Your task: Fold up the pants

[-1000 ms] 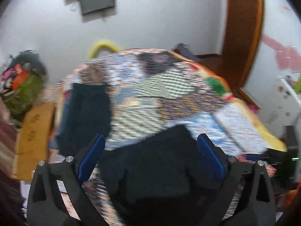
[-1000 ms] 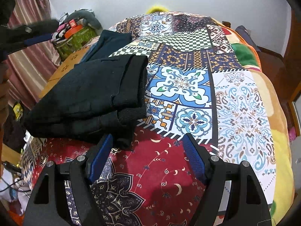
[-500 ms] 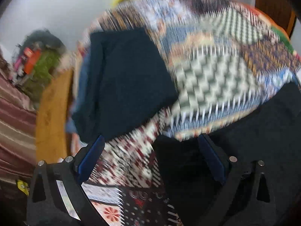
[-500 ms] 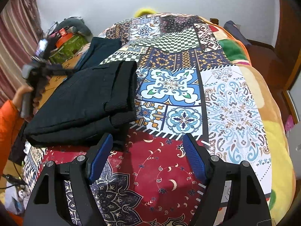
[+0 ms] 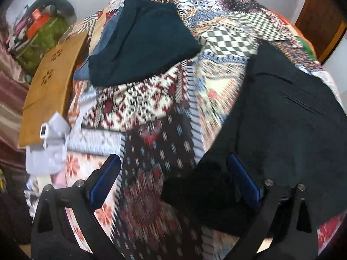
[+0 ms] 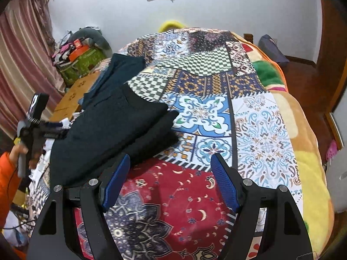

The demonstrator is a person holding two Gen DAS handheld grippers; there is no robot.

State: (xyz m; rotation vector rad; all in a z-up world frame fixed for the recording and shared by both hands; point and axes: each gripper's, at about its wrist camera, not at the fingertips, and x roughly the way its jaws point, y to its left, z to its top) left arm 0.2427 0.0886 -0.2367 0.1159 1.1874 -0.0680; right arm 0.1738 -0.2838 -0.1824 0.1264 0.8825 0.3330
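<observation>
Black folded pants [image 6: 112, 134] lie on the left part of the patchwork quilt [image 6: 216, 108]. My right gripper [image 6: 170, 179] hangs open over the quilt's red patch, just right of the pants' near edge, with nothing between its fingers. In the left wrist view the black pants [image 5: 282, 119] fill the right side. My left gripper [image 5: 173, 173] is open and points steeply down at the quilt. A dark corner of the pants lies between its fingers; the pads do not press on it. A second folded garment, dark teal [image 5: 143, 43], lies farther back.
A wooden board [image 5: 49, 86] and a green bag of clutter [image 5: 43, 36] stand off the bed's left side, with crumpled white cloth [image 5: 52, 143] at that edge. A hand in an orange sleeve [image 6: 19, 151] holds the left tool. A yellow blanket [image 6: 303, 143] borders the right.
My left gripper has swung down and over to the left edge of the black pants, and now looks steeply down at the quilt. The right gripper has barely moved.
</observation>
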